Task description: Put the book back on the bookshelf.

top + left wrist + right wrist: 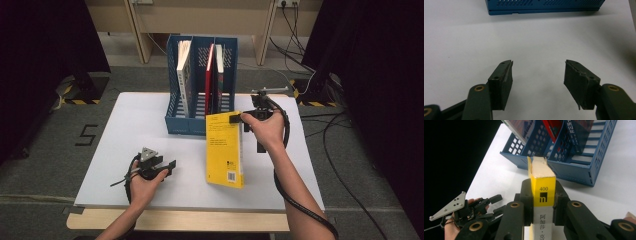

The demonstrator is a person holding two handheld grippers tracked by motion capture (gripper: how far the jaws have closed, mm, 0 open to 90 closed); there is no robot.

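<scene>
A yellow book (pixel 225 150) stands upright on the white table (pixel 140 120), in front of the blue file rack (pixel 200 85). My right gripper (pixel 239 119) is shut on the book's top corner at the spine; in the right gripper view the jaws clamp the yellow and white spine (pixel 543 195) from both sides. My left gripper (pixel 170 166) rests low on the table to the left, open, with nothing between its fingers (pixel 504 80). The rack (pixel 574 157) holds a white book (pixel 184 75) and a red book (pixel 210 75) beside a dark one.
The blue rack's base (pixel 544 6) lies ahead of the left gripper across bare table. Black curtains hang at both sides. Cables run over the floor at the right (pixel 340 130). A wooden bench (pixel 200 20) stands beyond the table.
</scene>
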